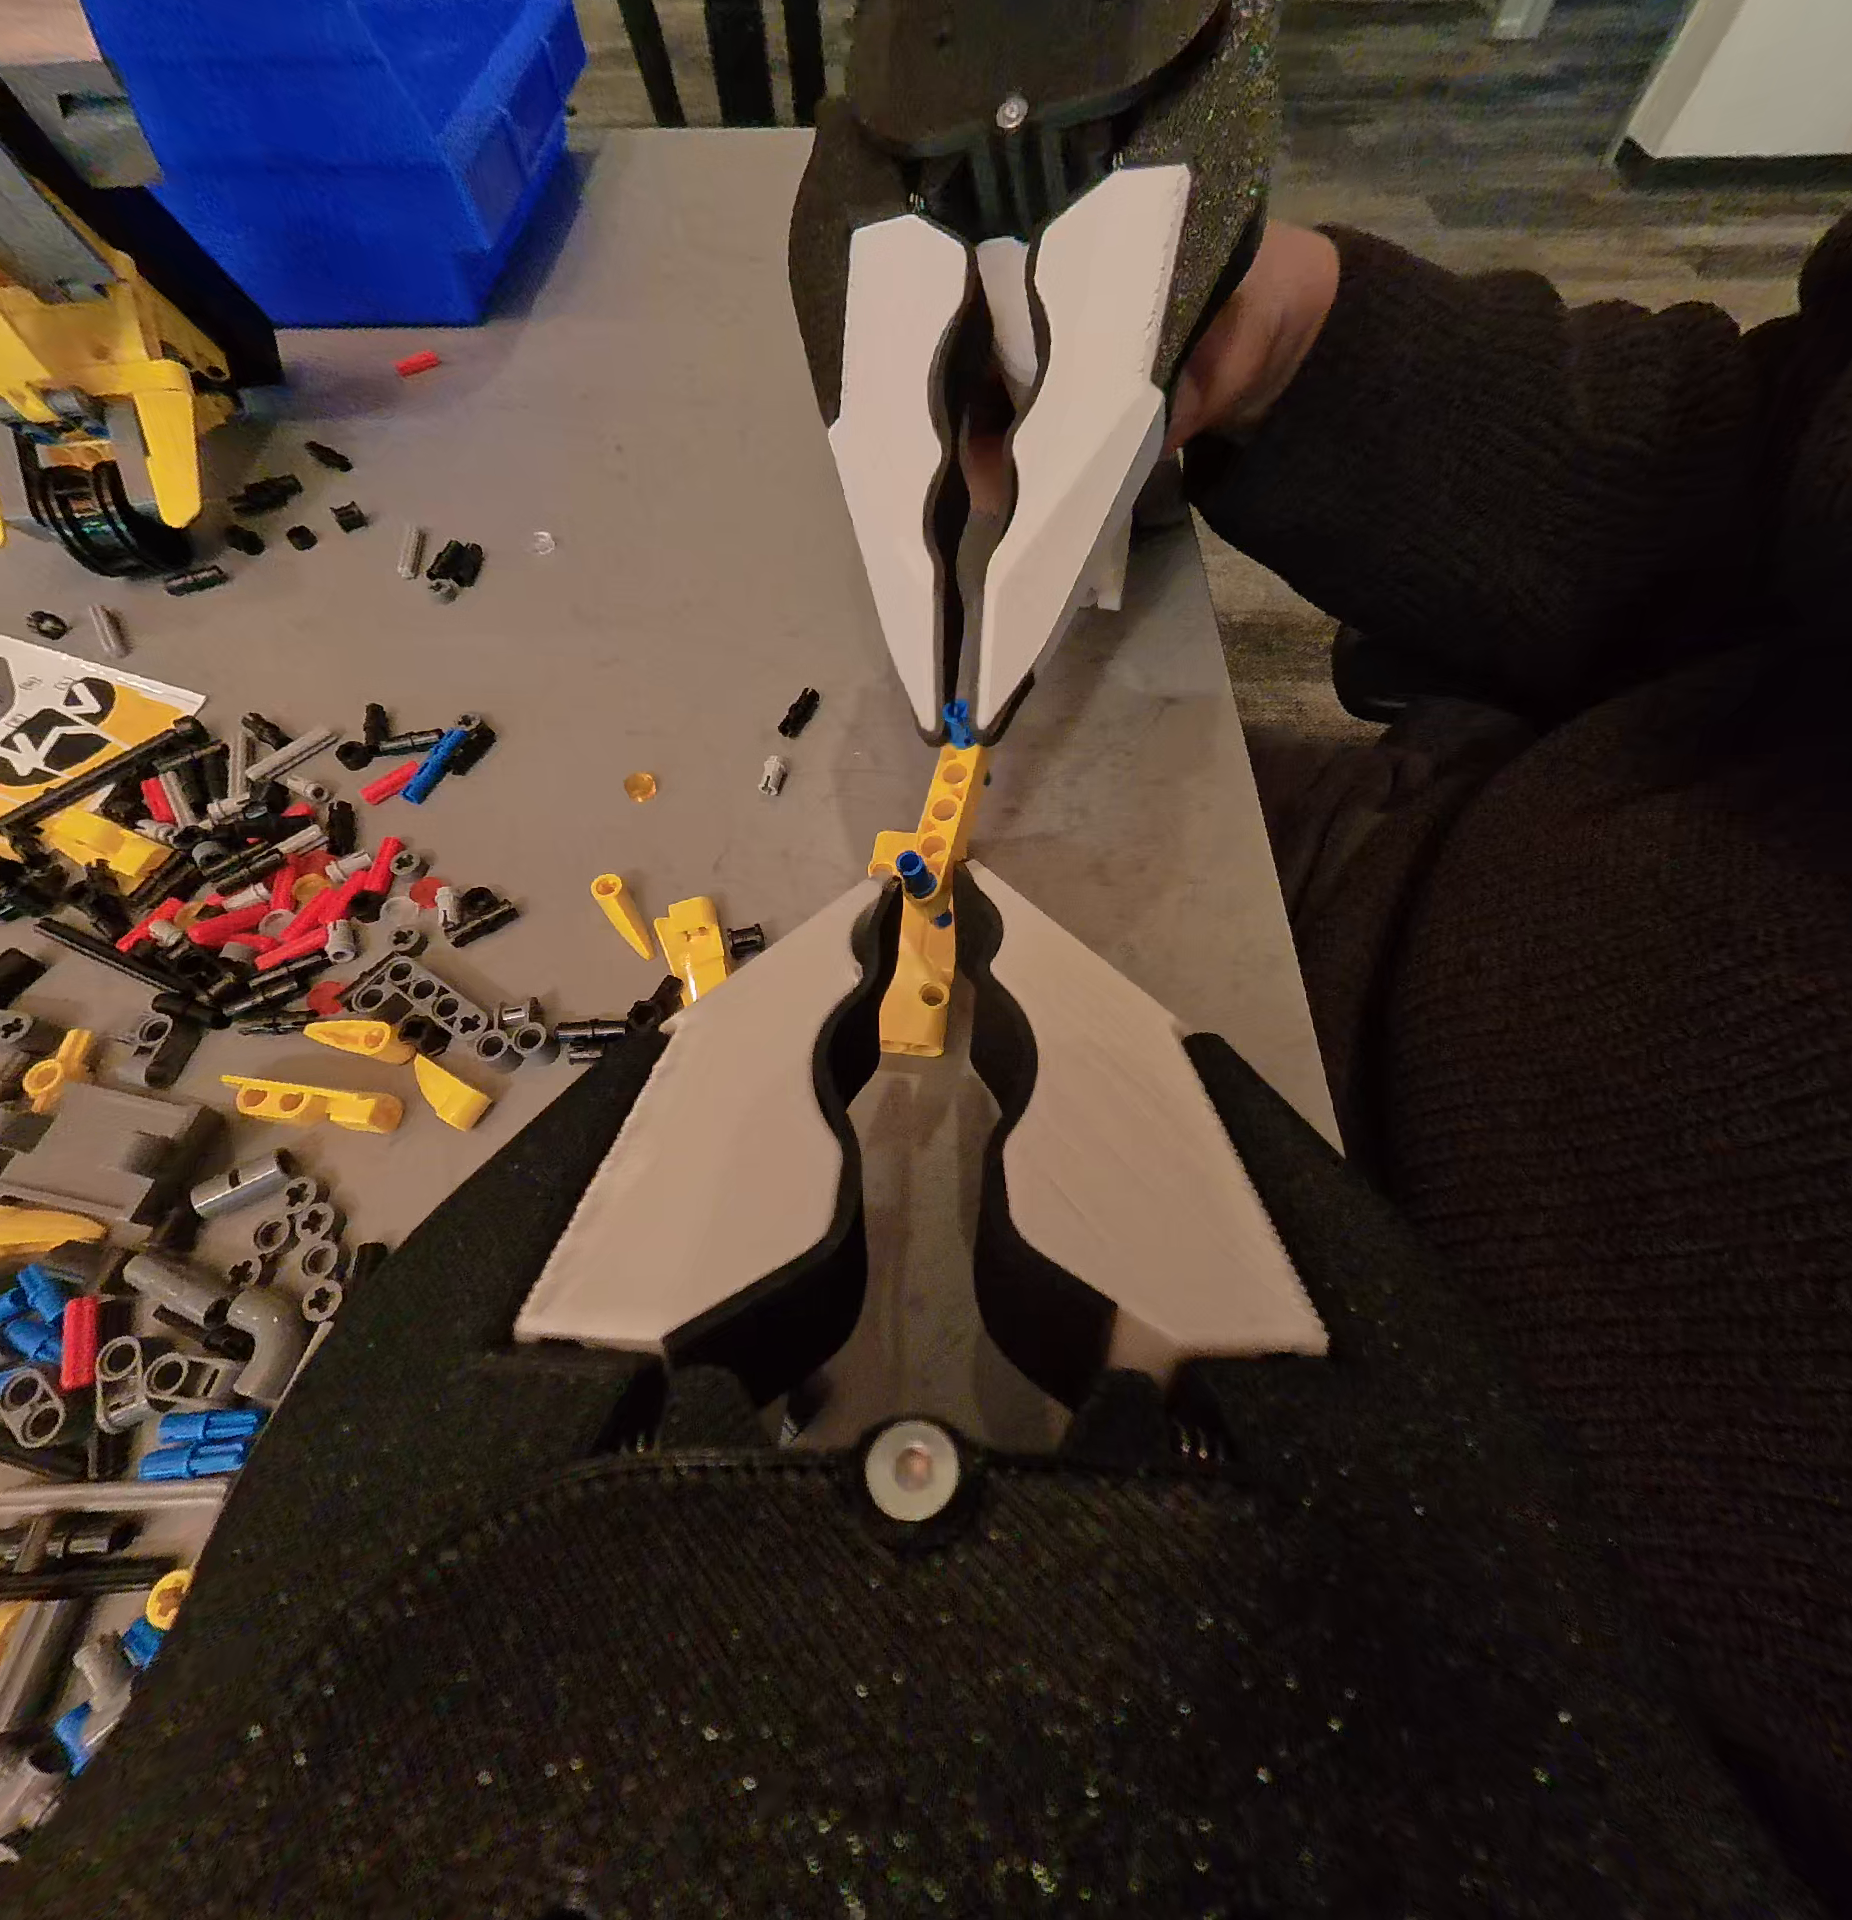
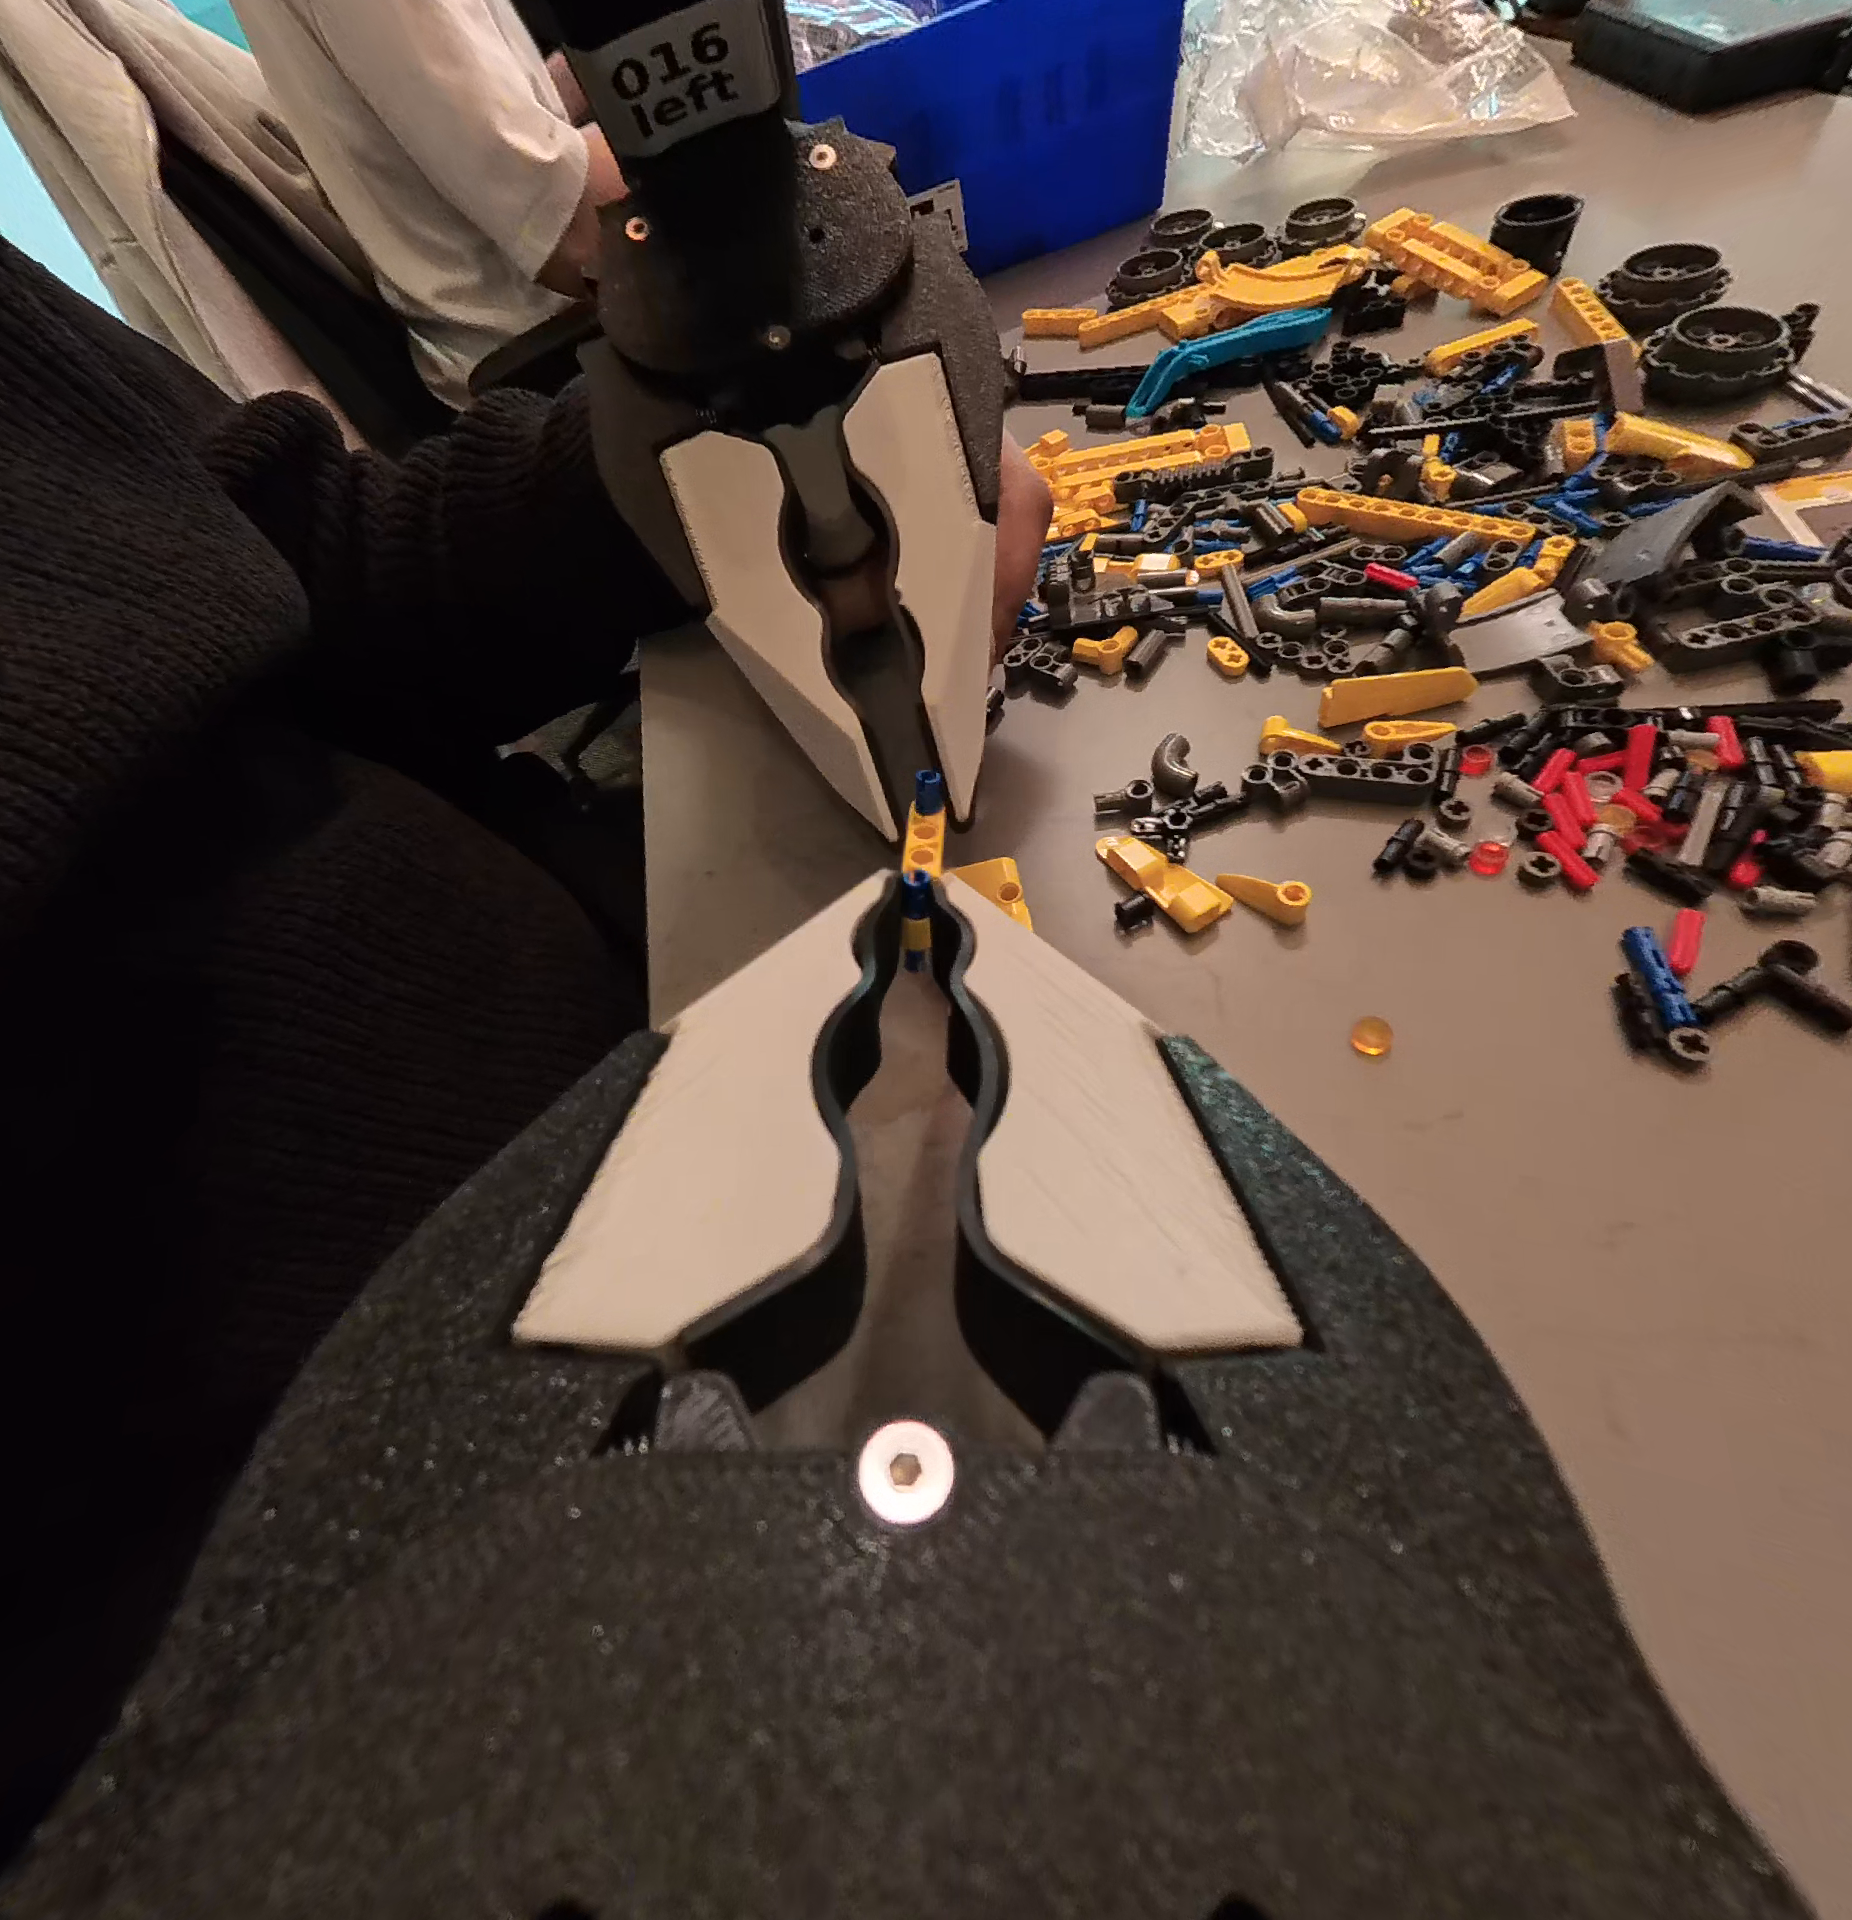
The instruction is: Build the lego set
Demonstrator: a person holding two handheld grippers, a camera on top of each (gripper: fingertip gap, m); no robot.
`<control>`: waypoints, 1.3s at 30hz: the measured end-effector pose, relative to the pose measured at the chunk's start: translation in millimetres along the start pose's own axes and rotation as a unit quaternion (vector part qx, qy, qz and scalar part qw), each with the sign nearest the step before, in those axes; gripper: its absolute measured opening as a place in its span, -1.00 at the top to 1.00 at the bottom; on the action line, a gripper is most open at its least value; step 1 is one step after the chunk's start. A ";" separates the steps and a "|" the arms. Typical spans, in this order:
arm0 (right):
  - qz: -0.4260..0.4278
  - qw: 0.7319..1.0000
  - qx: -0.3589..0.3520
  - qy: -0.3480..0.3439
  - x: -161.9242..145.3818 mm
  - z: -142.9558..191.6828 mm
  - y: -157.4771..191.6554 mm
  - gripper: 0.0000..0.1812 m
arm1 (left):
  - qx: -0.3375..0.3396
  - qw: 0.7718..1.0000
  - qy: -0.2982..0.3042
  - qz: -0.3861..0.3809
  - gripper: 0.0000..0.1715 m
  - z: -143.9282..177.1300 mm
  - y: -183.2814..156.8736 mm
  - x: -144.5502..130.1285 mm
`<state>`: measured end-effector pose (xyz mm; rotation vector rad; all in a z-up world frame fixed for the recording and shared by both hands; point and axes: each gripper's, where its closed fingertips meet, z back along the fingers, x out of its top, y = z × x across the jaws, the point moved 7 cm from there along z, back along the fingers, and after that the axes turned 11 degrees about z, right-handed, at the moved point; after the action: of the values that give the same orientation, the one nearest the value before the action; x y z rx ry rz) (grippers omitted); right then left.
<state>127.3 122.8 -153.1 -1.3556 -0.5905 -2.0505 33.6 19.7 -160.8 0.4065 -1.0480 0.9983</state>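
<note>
We judge the build well short of done: a part-built yellow model (image 1: 70, 312) stands far to the left gripper's (image 1: 917, 883) left, and loose pieces (image 2: 1524, 582) still cover the table (image 1: 641, 416). Our left gripper is clamped narrowly on the yellow beam (image 1: 927, 935), which carries 1 blue pin (image 1: 917, 873). Just beyond, the right gripper (image 1: 958, 727) pinches a second blue pin (image 1: 956, 719) at the beam's far end.

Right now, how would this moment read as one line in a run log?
step: pin insertion | left gripper: shut on yellow beam | right gripper: shut on blue pin at beam's end | loose parts: untouched
</note>
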 end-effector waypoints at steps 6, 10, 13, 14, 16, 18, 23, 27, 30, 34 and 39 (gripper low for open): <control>0.007 0.996 -0.047 0.081 -12.0 -7.0 -5.5 0.95 | 0.007 1.000 0.017 -0.005 0.95 -3.0 0.3 -2.5; 0.019 0.994 -0.053 0.099 -13.5 -10.3 -3.5 0.95 | 0.010 0.999 0.033 -0.006 0.95 -4.2 1.2 -5.4; 0.019 0.994 -0.050 0.098 -13.2 -9.7 -2.6 0.95 | 0.011 0.999 0.038 -0.006 0.95 -4.8 1.3 -6.2; 0.019 0.994 -0.047 0.098 -13.4 -9.6 -2.1 0.95 | 0.009 0.999 0.040 -0.006 0.95 -4.9 1.0 -6.5; 0.019 0.994 -0.042 0.100 -13.9 -10.1 -1.2 0.95 | 0.006 0.999 0.044 -0.007 0.95 -5.2 0.4 -7.4; 0.017 0.994 -0.039 0.104 -14.7 -10.8 -0.9 0.95 | 0.007 0.999 0.048 -0.006 0.95 -5.7 0.7 -8.0; 0.015 0.994 -0.036 0.103 -15.0 -10.4 -0.8 0.95 | 0.012 0.998 0.059 -0.007 0.94 -7.8 1.0 -9.5; 0.019 0.994 -0.034 0.103 -14.7 -10.4 0.2 0.95 | 0.015 0.998 0.068 -0.010 0.94 -9.4 0.7 -11.0; 0.018 0.994 -0.030 0.103 -15.0 -10.3 1.1 0.95 | 0.012 0.998 0.066 -0.012 0.94 -8.9 0.0 -11.0; 0.014 0.994 -0.028 0.105 -15.7 -10.9 0.6 0.95 | 0.014 0.997 0.072 -0.011 0.94 -9.8 0.2 -11.9; 0.015 0.994 -0.029 0.105 -15.8 -10.8 0.7 0.95 | 0.020 0.997 0.074 -0.015 0.94 -10.6 0.3 -12.5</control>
<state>125.3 119.0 -171.7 -1.1531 -0.4191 -2.1666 37.3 21.2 -176.7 0.3738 -0.8867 1.0095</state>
